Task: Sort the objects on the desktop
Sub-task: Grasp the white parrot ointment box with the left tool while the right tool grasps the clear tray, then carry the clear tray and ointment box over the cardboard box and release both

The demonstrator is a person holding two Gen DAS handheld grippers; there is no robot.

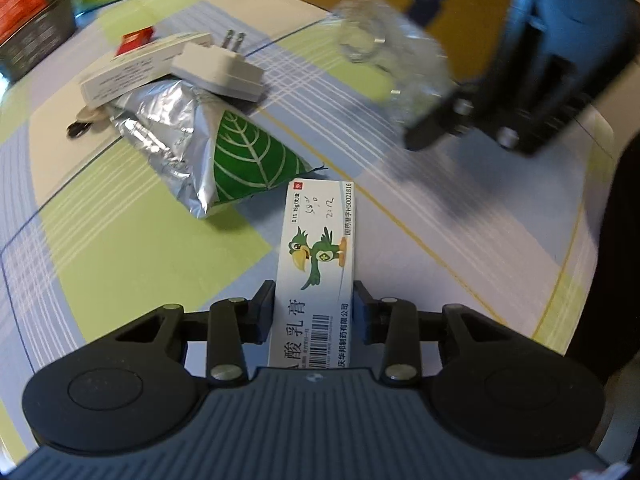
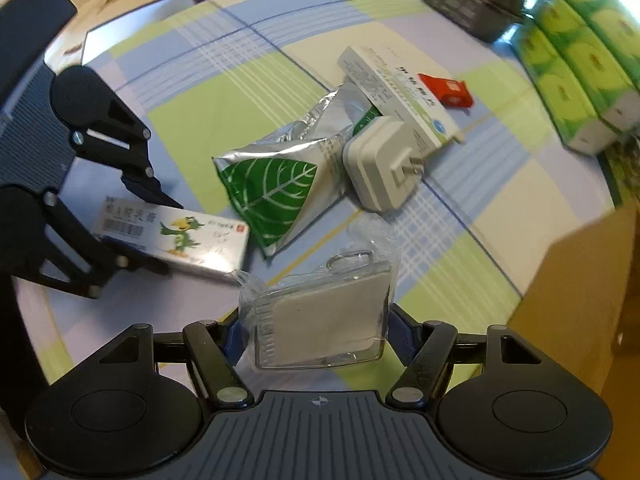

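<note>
My left gripper [image 1: 314,308] is shut on a white ointment box with a green parrot [image 1: 318,256], held just above the checked tablecloth [image 1: 120,248]. From the right wrist view the same ointment box [image 2: 180,236] sits in the left gripper [image 2: 152,232] at the left. My right gripper [image 2: 316,332] is shut on a clear plastic case in a crinkly wrapper [image 2: 324,316], lifted off the table. That clear case [image 1: 384,60] shows blurred at the upper right of the left wrist view, in the right gripper [image 1: 432,120].
A silver pouch with a green leaf [image 1: 208,148], a white plug adapter [image 1: 220,68], a long white medicine box [image 1: 132,72] and a small red pack [image 1: 138,40] lie together. A brown cardboard box [image 2: 580,312] stands at the right. Green tissue packs [image 2: 580,60] and a dark bin [image 2: 468,4] line the far edge.
</note>
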